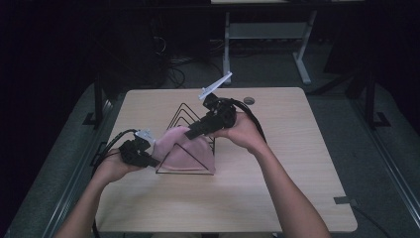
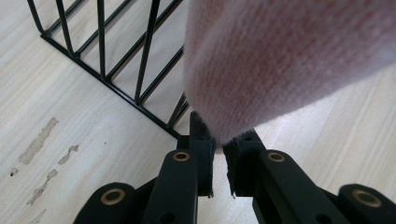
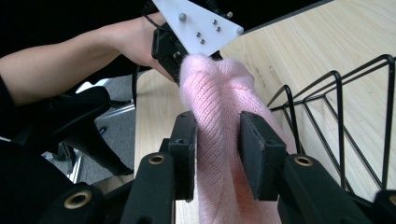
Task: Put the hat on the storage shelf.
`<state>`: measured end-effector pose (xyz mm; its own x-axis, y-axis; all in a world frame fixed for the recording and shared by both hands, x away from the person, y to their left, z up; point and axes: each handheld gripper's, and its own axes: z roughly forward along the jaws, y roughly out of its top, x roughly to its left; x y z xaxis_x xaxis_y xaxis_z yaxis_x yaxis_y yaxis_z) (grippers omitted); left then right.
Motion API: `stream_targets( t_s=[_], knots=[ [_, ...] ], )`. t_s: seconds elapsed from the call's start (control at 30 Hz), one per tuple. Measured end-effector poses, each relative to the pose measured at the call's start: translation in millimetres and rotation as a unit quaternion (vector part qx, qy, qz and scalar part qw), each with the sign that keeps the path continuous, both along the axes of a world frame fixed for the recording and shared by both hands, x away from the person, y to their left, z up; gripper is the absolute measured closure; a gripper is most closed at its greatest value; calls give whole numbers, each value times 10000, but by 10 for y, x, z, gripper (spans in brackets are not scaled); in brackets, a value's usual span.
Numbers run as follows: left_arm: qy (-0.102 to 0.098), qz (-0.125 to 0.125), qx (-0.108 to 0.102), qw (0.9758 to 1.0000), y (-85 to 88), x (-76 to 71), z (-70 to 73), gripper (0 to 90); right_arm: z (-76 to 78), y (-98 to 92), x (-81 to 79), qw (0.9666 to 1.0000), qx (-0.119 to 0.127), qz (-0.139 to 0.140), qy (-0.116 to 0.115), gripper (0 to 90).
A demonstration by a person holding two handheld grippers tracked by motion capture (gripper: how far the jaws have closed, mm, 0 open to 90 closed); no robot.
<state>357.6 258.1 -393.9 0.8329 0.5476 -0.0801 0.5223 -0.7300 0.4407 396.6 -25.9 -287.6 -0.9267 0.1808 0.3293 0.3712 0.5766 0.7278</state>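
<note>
We saw a pink knitted garment (image 1: 187, 148) draped over a black wire rack (image 1: 184, 115) at frame center, left gripper (image 1: 148, 159) pinching its hem, right gripper (image 1: 190, 133) clamping its bunched top, both on the wooden table (image 1: 277, 163).

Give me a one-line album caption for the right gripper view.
Right gripper pinching a pink knitted cloth beside a black wire rack, left gripper holding its far end.

Left gripper (image 1: 148, 159) sits low at the person's left, jaws pinched nearly together on pink knit cloth (image 1: 185, 151). Right gripper (image 1: 190, 132) is raised, angled down-left, jaws clamped on the same cloth. Both forearms extend forward from the near edge.
</note>
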Motion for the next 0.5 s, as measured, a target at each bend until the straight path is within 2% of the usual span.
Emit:
stream_targets(
  t_s=[0.13,0.23,0.5],
  knots=[
    [-45,-56,113,9999,-13,14,-32,822,-27,40,1,10000,-46,17,1,678],
    [-3,-96,264,9996,-13,27,-56,822,-38,61,8,10000,-57,16,-34,710],
    [44,-94,353,9993,23,48,-168,824,-104,121,6,9999,-157,20,3,702]
  ],
)
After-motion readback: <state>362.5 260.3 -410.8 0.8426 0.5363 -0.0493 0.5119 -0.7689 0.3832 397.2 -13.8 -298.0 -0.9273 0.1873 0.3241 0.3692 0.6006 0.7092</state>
